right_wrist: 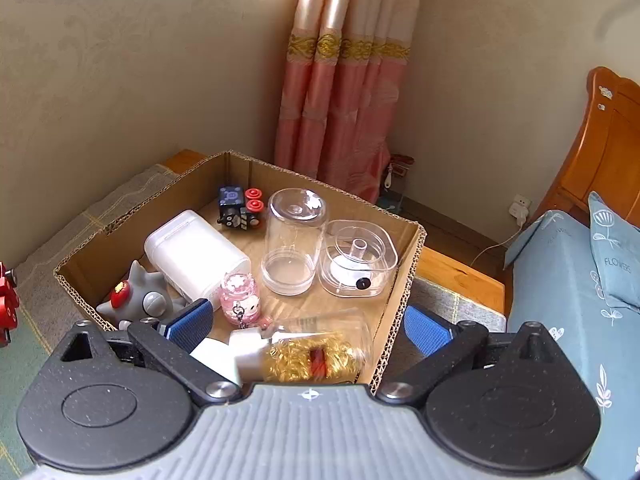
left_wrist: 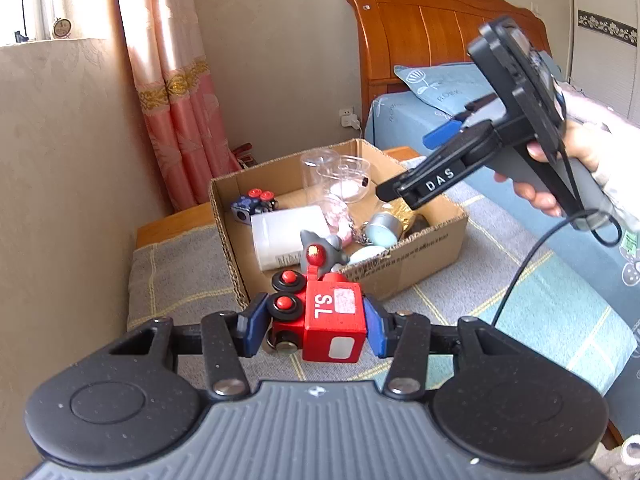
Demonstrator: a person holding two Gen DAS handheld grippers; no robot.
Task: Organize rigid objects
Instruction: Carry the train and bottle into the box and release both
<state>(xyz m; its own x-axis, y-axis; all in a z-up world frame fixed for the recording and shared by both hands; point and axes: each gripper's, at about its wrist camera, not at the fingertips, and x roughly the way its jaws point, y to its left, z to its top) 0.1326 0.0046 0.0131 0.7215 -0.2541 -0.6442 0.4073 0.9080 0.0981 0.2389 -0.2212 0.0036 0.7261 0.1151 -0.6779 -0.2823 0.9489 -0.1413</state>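
Bedroom corner: beige textured wall, pink satin curtain (right_wrist: 344,92) with gold band, carved wooden headboard (left_wrist: 432,24), grey plaid blanket (left_wrist: 176,280) under everything.

Left gripper (left_wrist: 316,326): blue pads clamped on a red wooden toy train (left_wrist: 328,316), glossy block body lettered "S.L", black wheels with red hubs; held above the blanket, just short of the box's near wall.

Cardboard box (left_wrist: 424,256), corrugated, open top, directly ahead of both grippers. Contents, left to right from the right wrist view:
- grey spiked plastic figure (right_wrist: 140,296), red eye;
- white frosted rectangular container (right_wrist: 196,256), lying on its side;
- dark blue toy train car (right_wrist: 240,208) with red hubs, at the far wall;
- pink keychain jar (right_wrist: 240,296);
- clear cylindrical jar (right_wrist: 294,240), upturned;
- clear square lidded canister (right_wrist: 358,258);
- bottle of gold foil (right_wrist: 316,354), lying between the right gripper's fingers.

Right gripper (right_wrist: 308,328): jaws wide apart, gripping nothing, poised over the box's near right corner; held in a hand (left_wrist: 560,176).
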